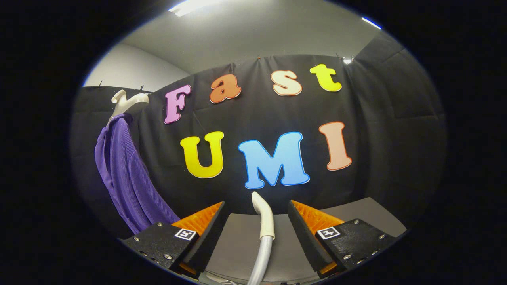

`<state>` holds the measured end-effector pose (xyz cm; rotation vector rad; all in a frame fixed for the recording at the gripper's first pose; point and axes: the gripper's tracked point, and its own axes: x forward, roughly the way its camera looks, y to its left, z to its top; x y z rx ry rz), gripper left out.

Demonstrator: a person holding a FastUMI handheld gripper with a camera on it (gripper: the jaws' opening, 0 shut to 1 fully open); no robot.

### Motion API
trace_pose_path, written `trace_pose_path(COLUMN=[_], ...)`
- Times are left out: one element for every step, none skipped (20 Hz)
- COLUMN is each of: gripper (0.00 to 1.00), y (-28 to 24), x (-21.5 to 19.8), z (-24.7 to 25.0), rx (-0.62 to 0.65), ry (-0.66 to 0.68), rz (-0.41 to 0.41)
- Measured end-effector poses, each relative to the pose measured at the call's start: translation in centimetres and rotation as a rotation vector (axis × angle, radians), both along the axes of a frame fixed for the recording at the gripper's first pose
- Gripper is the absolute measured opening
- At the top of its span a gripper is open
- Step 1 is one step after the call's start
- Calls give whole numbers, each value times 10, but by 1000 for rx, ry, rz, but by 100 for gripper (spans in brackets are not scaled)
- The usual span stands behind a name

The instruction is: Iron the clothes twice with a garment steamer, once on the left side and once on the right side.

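The gripper hangs low over a grey tabletop, its fingers spread wide apart and clamped on nothing. Between them, touching neither, rises the white handle of the garment steamer, with its pale ribbed hose running down out of view; the handle stands nearly upright and curves to a rounded tip just ahead of the fingers. What the steamer rests on is hidden, so whether it stands on the tabletop or sits in a holder is hard to tell. Farther off, beyond the left finger and well apart from the steamer, a purple ribbed garment hangs from a white hanger, draping down in front of the black cloth wall. Above the wall, a grey ceiling carries bright strip lights.
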<state>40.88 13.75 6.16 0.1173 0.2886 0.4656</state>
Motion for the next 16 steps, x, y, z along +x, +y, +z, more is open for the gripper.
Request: trace_pose_path(gripper=[94, 94, 94, 94, 94, 94, 94, 94, 94, 94, 94, 94, 94, 94, 94, 94], y=[2, 3, 7, 12, 16, 20, 26, 30, 36, 38, 43, 45, 46, 46, 46, 46], x=[11, 23, 32, 42, 52, 61, 66, 70, 74, 77, 83, 86, 85, 87, 89, 90], z=[-8, -14, -21, -27, -36, -45, -55, -66, -79, -83, -93, -103, -115, -123, -132, -139], rx=[0, -3, -2, 0, 3, 6, 12, 15, 9, -3, -22, -46, -66, -86, -112, -127], ry=[27, 50, 71, 92, 119, 158, 207, 252, 294, 316, 331, 358, 389, 407, 422, 442], rz=[2, -3, 3, 9, 11, 18, 26, 28, 36, 45, 51, 59, 73, 81, 84, 89])
